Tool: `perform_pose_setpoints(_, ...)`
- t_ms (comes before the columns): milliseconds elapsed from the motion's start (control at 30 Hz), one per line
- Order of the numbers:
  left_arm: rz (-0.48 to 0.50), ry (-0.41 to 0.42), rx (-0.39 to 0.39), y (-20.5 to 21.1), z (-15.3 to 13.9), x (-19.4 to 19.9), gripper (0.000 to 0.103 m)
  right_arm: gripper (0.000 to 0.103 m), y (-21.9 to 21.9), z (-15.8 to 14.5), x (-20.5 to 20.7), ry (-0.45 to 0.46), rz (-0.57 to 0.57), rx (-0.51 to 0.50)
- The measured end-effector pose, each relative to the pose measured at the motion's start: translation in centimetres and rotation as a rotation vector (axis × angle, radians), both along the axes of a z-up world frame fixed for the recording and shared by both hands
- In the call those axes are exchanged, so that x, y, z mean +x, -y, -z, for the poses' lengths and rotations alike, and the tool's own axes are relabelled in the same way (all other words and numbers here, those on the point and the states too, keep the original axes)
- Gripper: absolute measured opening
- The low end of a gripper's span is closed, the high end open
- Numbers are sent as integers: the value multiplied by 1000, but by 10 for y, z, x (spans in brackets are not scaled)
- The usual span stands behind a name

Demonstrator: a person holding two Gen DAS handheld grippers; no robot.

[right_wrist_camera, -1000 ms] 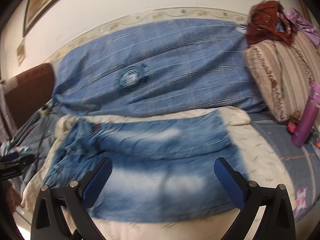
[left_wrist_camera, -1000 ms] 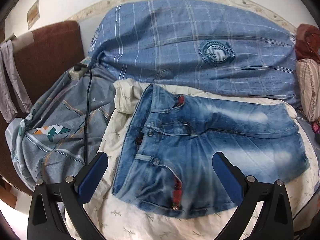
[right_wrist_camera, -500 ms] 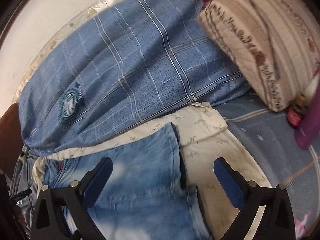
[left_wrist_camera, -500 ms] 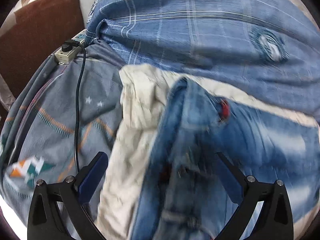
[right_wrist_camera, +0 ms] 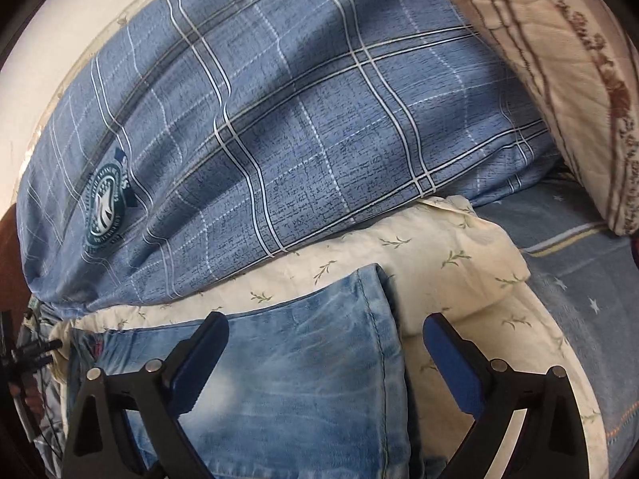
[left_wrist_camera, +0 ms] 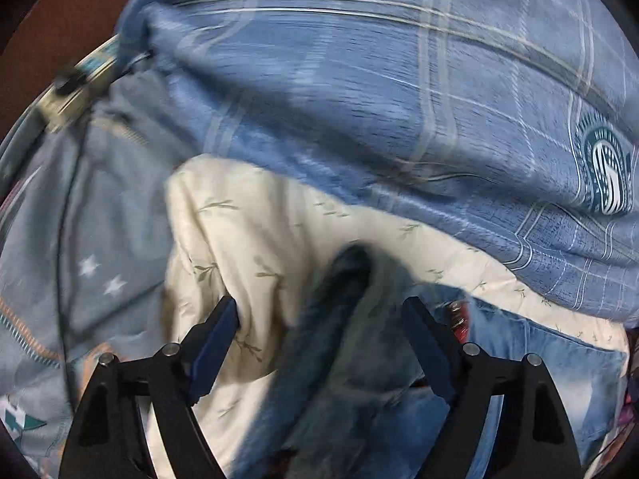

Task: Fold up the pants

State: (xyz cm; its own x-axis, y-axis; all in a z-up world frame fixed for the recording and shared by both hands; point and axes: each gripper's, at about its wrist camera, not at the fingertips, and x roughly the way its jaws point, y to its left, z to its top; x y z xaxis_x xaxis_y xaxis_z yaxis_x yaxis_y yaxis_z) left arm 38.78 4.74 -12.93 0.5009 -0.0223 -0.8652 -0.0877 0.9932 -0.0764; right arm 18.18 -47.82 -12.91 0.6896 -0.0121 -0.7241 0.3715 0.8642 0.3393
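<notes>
The pants are faded blue denim shorts lying flat on a cream leaf-print cloth [right_wrist_camera: 439, 263]. In the left wrist view my left gripper [left_wrist_camera: 319, 319] is open, its jaws either side of the raised far corner of the waistband [left_wrist_camera: 339, 299], blurred by motion. In the right wrist view my right gripper [right_wrist_camera: 325, 335] is open, its jaws either side of the far corner of the leg hem [right_wrist_camera: 371, 319]. Neither gripper holds cloth.
A large blue plaid pillow [right_wrist_camera: 299, 119] lies behind the shorts, also in the left wrist view [left_wrist_camera: 379, 99]. A beige patterned cushion [right_wrist_camera: 559, 60] sits at the right. A power strip [left_wrist_camera: 76, 84] with a black cord [left_wrist_camera: 60, 239] lies left on the grey bedsheet [left_wrist_camera: 100, 219].
Both grippers have moved forward and down to the far edge of the shorts, the left to the waistband corner, the right to the hem corner. Their jaws have narrowed somewhat.
</notes>
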Motion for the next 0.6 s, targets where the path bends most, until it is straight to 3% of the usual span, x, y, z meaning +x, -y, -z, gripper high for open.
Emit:
perform_pose_setpoints(133,32,-12,46,27,15,21,84,98,7,8,6,-5,2,17)
perform_pose_setpoints(200,32,-17,46,32,21,28,75,95,12,11,9,-1,7,31)
perform_pose_setpoints(300,53,-39,-31,35,32,37,28,85,13,15,16,-12,-6,15)
perform_pose_setpoints(367,53,-56,-2,40,39,42,19,80,11,18,22,-26,-19,5)
perform_pose_setpoints(533,50,-48,-23,40,43,42,15,77,10,21,31,-30,-32,16)
perform_pose_setpoints(600,40,-66,-71,37,45,43,33,77,13,20,33,-31,-34,39)
